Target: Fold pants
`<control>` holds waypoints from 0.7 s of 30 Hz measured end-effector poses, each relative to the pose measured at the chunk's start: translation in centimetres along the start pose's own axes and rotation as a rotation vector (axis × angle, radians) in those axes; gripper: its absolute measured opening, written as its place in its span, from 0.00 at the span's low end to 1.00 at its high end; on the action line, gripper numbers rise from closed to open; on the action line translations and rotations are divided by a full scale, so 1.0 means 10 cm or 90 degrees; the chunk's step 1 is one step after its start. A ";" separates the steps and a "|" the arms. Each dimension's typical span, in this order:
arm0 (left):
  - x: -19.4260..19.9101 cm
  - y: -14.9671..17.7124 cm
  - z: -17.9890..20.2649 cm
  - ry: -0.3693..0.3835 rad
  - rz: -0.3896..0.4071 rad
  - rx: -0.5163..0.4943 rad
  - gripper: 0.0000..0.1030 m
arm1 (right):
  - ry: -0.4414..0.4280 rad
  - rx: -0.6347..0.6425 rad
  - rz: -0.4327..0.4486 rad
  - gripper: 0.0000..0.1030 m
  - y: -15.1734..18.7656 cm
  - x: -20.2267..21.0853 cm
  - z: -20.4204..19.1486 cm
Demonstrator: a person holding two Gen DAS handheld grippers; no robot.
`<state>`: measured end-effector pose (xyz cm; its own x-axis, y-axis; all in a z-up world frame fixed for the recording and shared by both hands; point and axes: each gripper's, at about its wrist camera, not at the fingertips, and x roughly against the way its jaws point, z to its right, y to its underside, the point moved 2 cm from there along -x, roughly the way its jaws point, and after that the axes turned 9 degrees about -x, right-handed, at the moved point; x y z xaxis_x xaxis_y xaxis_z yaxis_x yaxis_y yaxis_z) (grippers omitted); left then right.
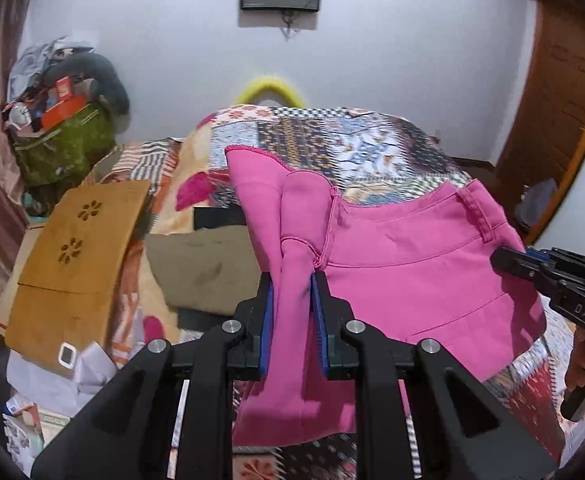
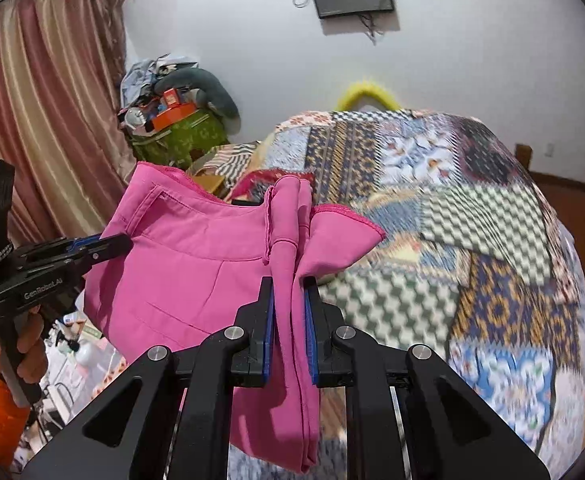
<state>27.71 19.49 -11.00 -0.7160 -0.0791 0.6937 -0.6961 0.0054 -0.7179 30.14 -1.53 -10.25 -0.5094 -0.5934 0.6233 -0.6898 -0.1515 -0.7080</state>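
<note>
Patchwork-covered bed [image 2: 472, 240] beneath pink pants [image 1: 412, 280], lifted clear; left tongs [image 1: 292, 280] and right tongs [image 2: 288, 284] each clamp a bunched edge; advisable: keep both grips level and taut, lowering evenly so layers align.

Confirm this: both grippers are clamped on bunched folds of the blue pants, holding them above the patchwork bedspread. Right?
Not quite: the pants are pink, not blue; only the finger pads are blue. Both wrist views show it. The left gripper and right gripper are each clamped on bunched folds, above the patchwork bedspread.
</note>
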 end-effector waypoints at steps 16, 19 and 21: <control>-1.42 -0.21 -0.65 -0.074 -0.084 0.008 0.09 | 0.022 0.046 -0.031 0.11 -0.46 -1.29 -0.11; -1.69 -0.20 -0.75 -0.075 -0.101 0.019 0.04 | 0.028 0.046 -0.043 0.11 -0.49 -1.52 -0.08; -1.86 -0.18 -0.82 -0.049 -0.111 0.031 0.04 | 0.029 0.042 -0.061 0.11 -0.50 -1.70 -0.04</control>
<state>41.82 29.09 -22.13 -0.5767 -0.1502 0.8030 -0.8050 -0.0630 -0.5899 42.00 9.66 -17.19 -0.4673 -0.5373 0.7021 -0.7011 -0.2585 -0.6645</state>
